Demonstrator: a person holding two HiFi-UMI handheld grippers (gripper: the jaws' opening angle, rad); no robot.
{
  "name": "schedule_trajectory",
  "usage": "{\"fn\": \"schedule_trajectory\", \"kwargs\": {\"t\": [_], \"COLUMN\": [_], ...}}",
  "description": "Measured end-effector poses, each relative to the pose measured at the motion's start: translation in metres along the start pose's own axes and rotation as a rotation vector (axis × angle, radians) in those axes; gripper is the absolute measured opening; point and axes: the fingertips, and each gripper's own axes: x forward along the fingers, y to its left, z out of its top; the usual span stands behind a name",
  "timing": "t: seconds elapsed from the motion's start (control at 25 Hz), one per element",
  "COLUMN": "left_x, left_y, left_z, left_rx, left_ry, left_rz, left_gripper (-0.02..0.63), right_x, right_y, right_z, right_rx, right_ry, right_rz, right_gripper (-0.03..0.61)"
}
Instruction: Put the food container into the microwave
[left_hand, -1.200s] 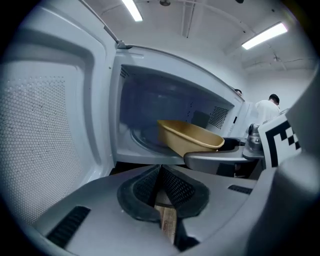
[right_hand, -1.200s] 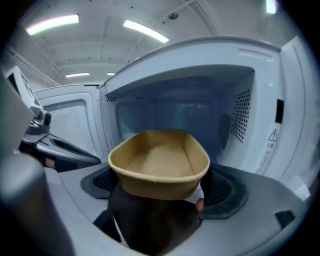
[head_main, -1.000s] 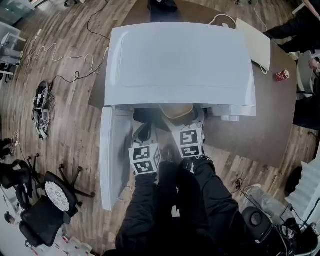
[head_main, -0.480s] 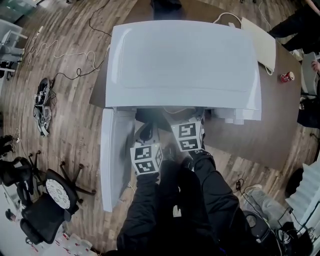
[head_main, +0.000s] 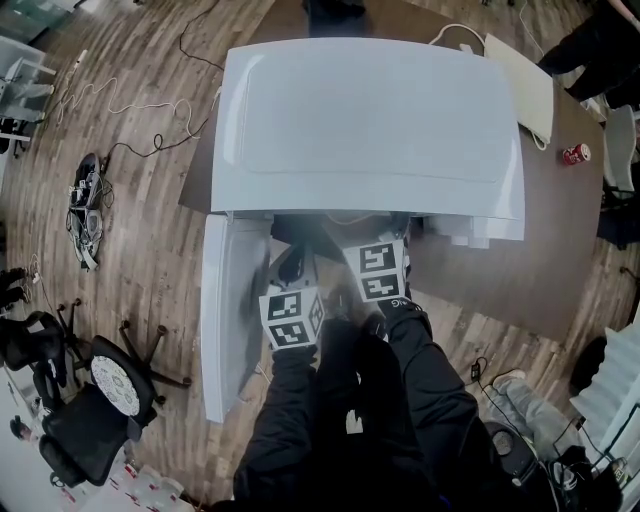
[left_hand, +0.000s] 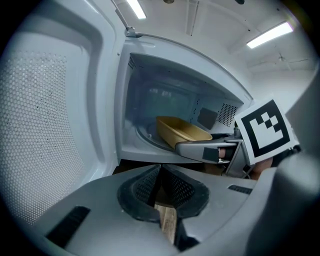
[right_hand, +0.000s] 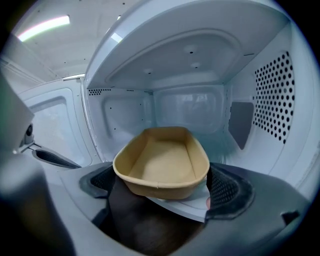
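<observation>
Gripping the container (right_hand: 162, 165) by both sides with the right fingers (right_hand: 227, 192), mid-frame and just inside the microwave (right_hand: 190, 107), likely to set it down flat there, with the left fingers (left_hand: 142, 190) pressed together, empty, by the door (left_hand: 45, 125), out of the way.

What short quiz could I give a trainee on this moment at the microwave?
1. True or false: the microwave door stands open.
2. Fill in: the left gripper has its jaws ____, with nothing between them.
3. Which one holds the tan container at the microwave's mouth? A) the left gripper B) the right gripper C) neither
Key: 1 true; 2 shut; 3 B.
</observation>
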Motion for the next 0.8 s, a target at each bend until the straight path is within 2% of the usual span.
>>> {"fn": "schedule_trajectory", "kwargs": {"t": [0.44, 0.8], "left_x": [-0.017, -0.062], "left_y": [-0.01, -0.039], "left_z": [0.004, 0.016], "left_rx": [0.003, 0.005], "left_ry": [-0.026, -0.083], "left_rz": [-0.004, -0.027], "left_gripper": [0.035, 0.035], "right_x": [-0.033, -0.108], "right_y": [0.006, 0.029], "right_z": [0.008, 0.021], "right_rx": [-0.003, -0.032], "right_ry": [-0.036, -0.082], "right_rz": [-0.007, -0.003], "right_gripper": [0.537, 0.534]}}
